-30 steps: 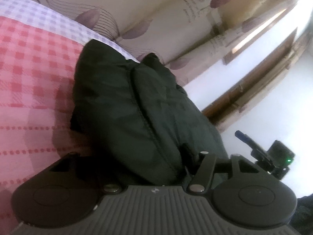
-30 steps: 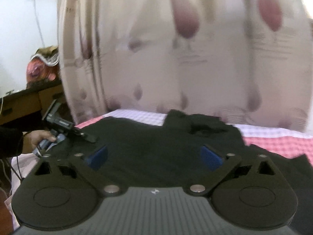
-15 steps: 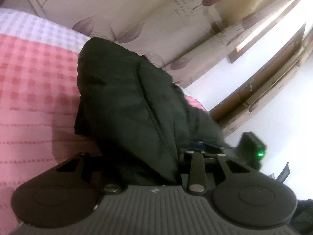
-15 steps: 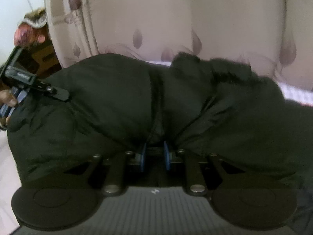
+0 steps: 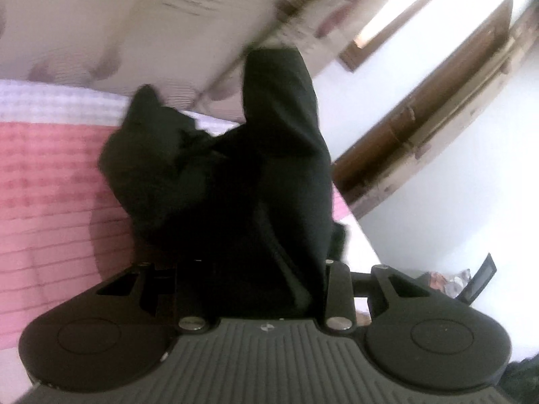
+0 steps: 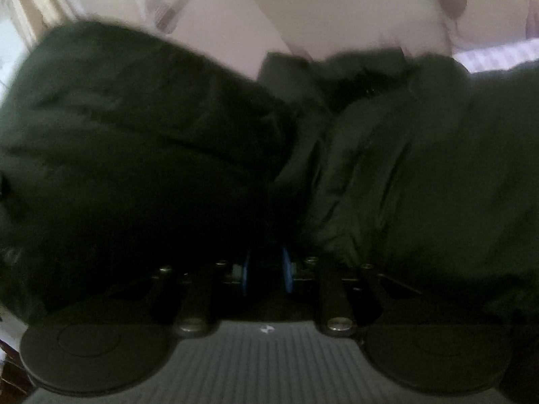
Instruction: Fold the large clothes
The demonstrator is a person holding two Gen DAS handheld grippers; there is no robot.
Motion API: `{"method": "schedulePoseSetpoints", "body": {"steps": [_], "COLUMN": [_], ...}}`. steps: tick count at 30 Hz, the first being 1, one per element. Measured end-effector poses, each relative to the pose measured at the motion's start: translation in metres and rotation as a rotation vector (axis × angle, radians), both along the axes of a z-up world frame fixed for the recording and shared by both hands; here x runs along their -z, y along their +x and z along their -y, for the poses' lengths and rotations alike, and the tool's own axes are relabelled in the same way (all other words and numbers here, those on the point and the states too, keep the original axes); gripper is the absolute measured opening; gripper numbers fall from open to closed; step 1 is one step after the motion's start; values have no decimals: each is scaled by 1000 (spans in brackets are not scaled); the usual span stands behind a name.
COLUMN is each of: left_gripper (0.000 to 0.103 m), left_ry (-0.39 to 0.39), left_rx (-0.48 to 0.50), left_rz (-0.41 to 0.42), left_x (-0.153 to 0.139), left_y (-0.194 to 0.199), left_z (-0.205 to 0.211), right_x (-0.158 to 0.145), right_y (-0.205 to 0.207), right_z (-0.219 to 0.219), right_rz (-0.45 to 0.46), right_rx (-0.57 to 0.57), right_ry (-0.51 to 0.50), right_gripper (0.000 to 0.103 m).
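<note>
Through the left wrist camera, the left hand-held gripper (image 5: 249,269) has its jaws drawn in on a thick bunch of the dark green garment (image 5: 269,175); those jaws have just been closing over the past second, with the cloth between them, and the fabric fills the gap so fully that the pads themselves are hidden. The garment rises out of the grip in a tall fold, and the rest of it slumps in a heap onto the bed (image 5: 43,175), whose cover is pink check with a white-and-lilac band along its far edge. Behind the bed hangs a pale curtain (image 5: 141,23) printed with mauve leaves, blurred here, and to the right a dark wooden frame (image 5: 404,128) runs across a white wall. Through the right wrist camera, the right hand-held gripper (image 6: 266,274) is clamped on the same garment (image 6: 134,141): its two blue pads (image 6: 287,271) stand close together with a thin pinch of cloth between them, having also just closed. The fabric billows up in two big dark mounds on either side of the grip and covers most of the view. Above it the curtain (image 6: 337,10) shows, smeared, and a strip of the bed cover (image 6: 498,55) peeks out at upper right.
</note>
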State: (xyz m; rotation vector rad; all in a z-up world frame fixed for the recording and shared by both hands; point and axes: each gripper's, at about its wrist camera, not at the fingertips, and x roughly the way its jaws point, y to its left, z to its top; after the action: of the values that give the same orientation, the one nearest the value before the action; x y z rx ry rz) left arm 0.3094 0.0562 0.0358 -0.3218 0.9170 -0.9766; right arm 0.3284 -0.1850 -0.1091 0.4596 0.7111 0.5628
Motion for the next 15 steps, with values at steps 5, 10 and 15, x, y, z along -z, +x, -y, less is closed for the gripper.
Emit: {"method": "schedulePoseSetpoints", "body": {"steps": [5,10,15], "left_gripper": [37,37,40], "left_ry": [-65,-272,-478], "left_rx": [34,19,-41], "left_rz": [-58,-108,-136], "left_x": [5,42,89], "left_y": [-11,-21,-32], "left_z": [62,90,99], "right_x": [5,4,5], "right_y": [4,-17,-68], "right_z": [20,58,112], "right_rz": [-76,-116,-84], "right_rx": [13,92,191], "right_ry": [136,291,415], "right_gripper": [18,18,21]}}
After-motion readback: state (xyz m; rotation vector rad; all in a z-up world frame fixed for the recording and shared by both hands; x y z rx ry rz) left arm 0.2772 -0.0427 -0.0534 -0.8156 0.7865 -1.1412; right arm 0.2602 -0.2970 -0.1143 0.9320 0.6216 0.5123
